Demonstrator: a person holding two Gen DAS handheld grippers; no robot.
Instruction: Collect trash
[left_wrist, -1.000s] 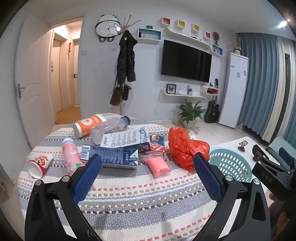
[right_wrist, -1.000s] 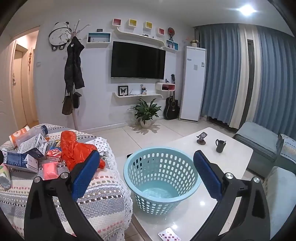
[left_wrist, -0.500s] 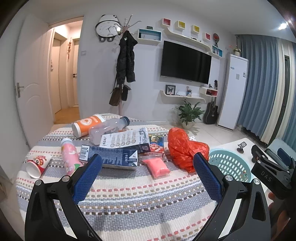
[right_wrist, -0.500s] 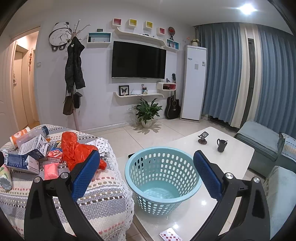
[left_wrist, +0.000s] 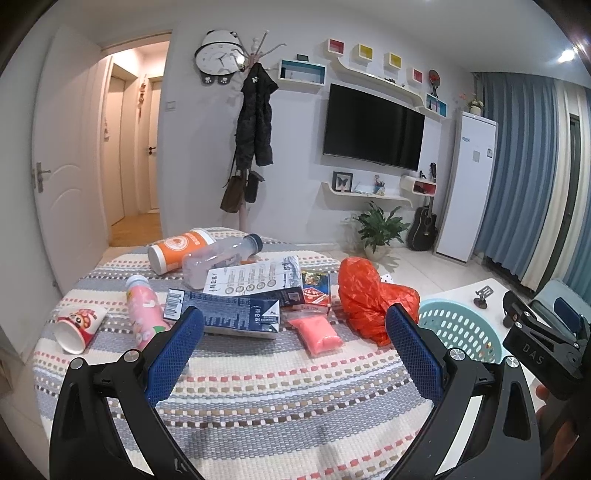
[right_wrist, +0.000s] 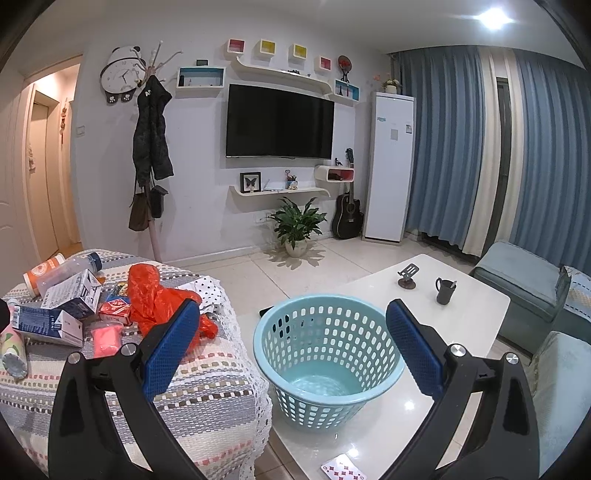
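Observation:
Trash lies on a striped cloth-covered table (left_wrist: 258, 398): an orange plastic bag (left_wrist: 365, 299), a pink packet (left_wrist: 317, 332), a dark blue carton (left_wrist: 229, 314), a white carton (left_wrist: 255, 277), a red card box (left_wrist: 314, 288), a clear bottle (left_wrist: 221, 254), an orange cup (left_wrist: 181, 247), a pink bottle (left_wrist: 144, 310) and a paper cup (left_wrist: 79, 325). My left gripper (left_wrist: 295, 350) is open and empty, short of the trash. My right gripper (right_wrist: 291, 354) is open and empty above the light blue basket (right_wrist: 325, 373). The bag also shows in the right wrist view (right_wrist: 159, 299).
The basket stands on a white coffee table (right_wrist: 472, 306) with a dark mug (right_wrist: 445, 290), a small stand (right_wrist: 408, 277) and a playing card (right_wrist: 343, 467). Grey-blue seats (right_wrist: 524, 277) lie to the right. A plant (right_wrist: 295, 225) and coat rack (right_wrist: 151, 147) stand by the far wall.
Both views have shifted only slightly; the left gripper drifted a little to the right relative to the trash. Both grippers stay open and empty.

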